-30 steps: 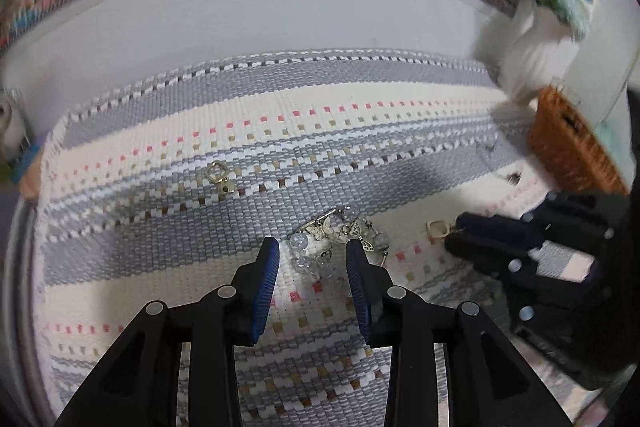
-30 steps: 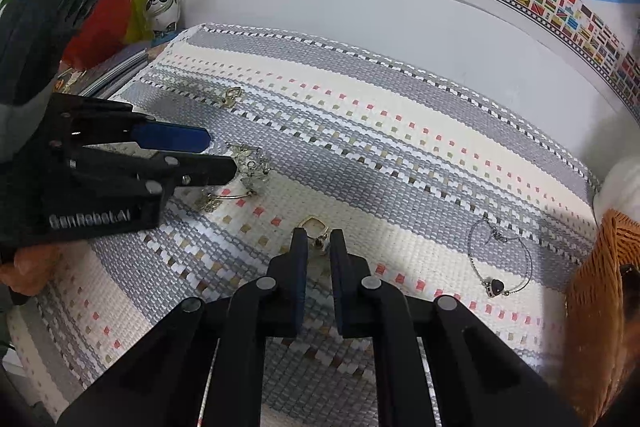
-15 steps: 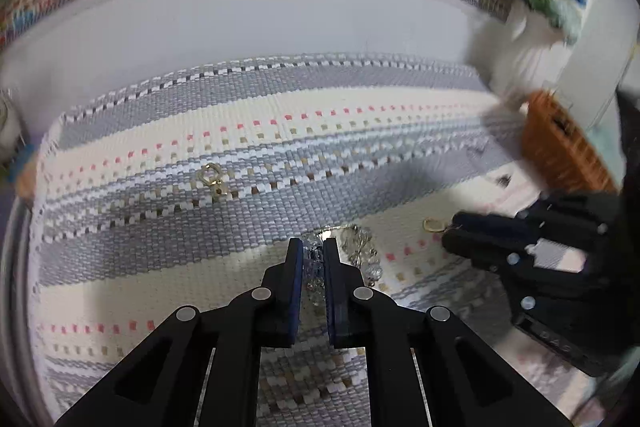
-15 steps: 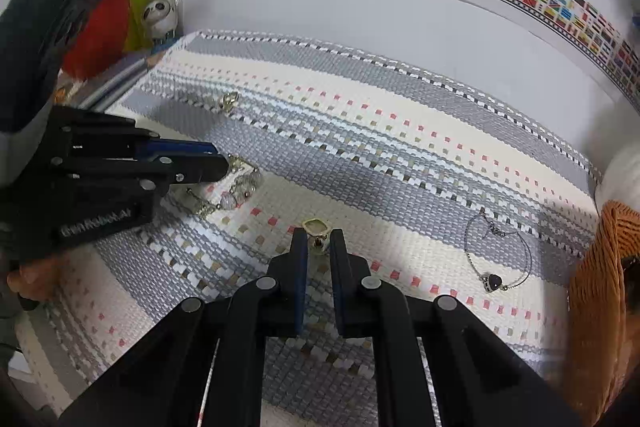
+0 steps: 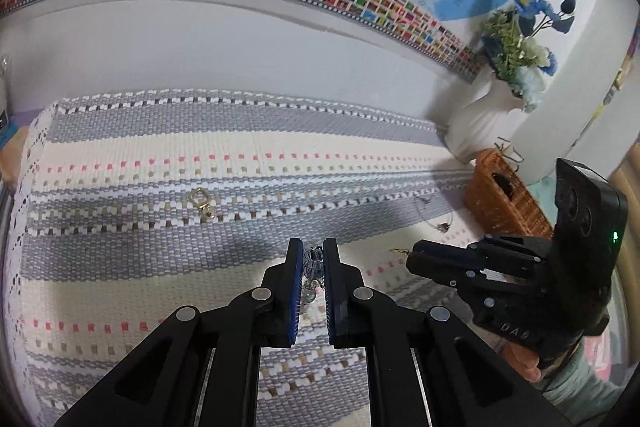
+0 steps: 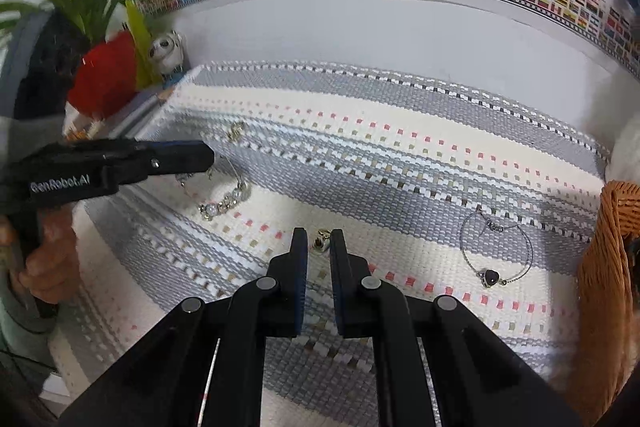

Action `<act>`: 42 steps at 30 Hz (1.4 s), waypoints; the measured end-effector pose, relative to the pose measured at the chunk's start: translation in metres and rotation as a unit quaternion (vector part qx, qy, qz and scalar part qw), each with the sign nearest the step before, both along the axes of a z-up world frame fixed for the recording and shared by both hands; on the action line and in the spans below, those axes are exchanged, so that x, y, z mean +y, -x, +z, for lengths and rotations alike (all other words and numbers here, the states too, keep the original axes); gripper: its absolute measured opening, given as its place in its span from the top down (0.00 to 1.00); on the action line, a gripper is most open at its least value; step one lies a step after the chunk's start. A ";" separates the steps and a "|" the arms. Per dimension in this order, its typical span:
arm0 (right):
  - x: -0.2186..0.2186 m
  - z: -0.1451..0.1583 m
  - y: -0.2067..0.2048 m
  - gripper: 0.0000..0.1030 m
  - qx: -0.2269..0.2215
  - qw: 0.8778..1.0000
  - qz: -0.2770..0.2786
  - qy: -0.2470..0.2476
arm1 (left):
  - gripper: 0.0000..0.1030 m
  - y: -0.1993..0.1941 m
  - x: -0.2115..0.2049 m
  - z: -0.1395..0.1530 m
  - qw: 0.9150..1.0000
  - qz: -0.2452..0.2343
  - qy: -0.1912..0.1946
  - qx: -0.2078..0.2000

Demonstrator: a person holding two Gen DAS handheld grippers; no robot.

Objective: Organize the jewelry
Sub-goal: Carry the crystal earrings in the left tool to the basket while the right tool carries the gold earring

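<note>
Both pieces are up off the woven mat [image 5: 160,259] at once: the left gripper [image 5: 312,259] pinches the beaded bracelet [image 6: 224,201], whose crystal beads hang in a loop below its tips at centre left of the right wrist view, and the right gripper [image 6: 319,245] is pressed together on a small gold earring [image 6: 321,241] at mid-frame. This looks like the lift-and-carry step. Next call, I'd say: swing both toward the wicker basket [image 5: 506,199] at right of the left view, then release over its mouth. The basket's inside is dark; contents cannot be told. On the mat lie another gold earring [image 5: 204,203] left of centre, and a chain bracelet with a dark heart stone [image 6: 490,277] at lower right.
</note>
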State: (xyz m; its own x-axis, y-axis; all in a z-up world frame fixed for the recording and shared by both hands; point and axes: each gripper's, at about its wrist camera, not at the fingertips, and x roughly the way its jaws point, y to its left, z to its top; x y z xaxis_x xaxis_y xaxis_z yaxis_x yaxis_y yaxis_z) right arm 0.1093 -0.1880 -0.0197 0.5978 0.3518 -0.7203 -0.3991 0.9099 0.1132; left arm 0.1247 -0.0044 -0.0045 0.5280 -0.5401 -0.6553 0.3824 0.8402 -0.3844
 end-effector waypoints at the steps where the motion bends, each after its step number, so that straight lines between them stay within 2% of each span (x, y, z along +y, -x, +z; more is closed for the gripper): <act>1: -0.003 0.002 0.000 0.88 0.004 1.000 0.000 -0.014 | 0.91 0.001 0.000 0.002 1.000 -0.002 0.003 -0.001; 6: -0.031 0.013 -0.005 0.88 0.036 0.994 -0.004 -0.105 | 0.91 0.009 0.000 0.012 1.000 -0.012 0.013 -0.007; 9: -0.043 0.021 0.000 0.88 0.038 0.991 -0.011 -0.129 | 0.91 0.013 -0.004 0.020 1.000 -0.014 0.013 -0.016; 18: -0.076 0.056 0.041 0.88 0.005 0.989 -0.029 -0.144 | 0.91 0.030 -0.029 0.062 0.998 -0.042 0.002 -0.046; 29: -0.159 0.105 0.115 0.88 -0.067 0.982 -0.098 -0.148 | 0.91 0.066 -0.111 0.123 0.989 -0.107 -0.015 -0.099; 36: -0.220 0.110 0.153 0.88 -0.081 0.974 -0.160 -0.139 | 0.92 0.075 -0.189 0.139 0.980 -0.167 -0.019 -0.103; 42: -0.261 0.094 0.165 0.88 -0.054 0.968 -0.204 -0.134 | 0.92 0.075 -0.256 0.136 0.972 -0.213 -0.022 -0.096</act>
State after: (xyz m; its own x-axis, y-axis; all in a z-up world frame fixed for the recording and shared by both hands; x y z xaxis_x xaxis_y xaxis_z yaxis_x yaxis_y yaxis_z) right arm -0.0556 -0.4495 0.0743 0.7934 0.2351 -0.5615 -0.0344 0.9383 0.3442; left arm 0.0501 -0.2599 0.1312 0.3767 -0.7098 -0.5952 0.7605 0.6038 -0.2388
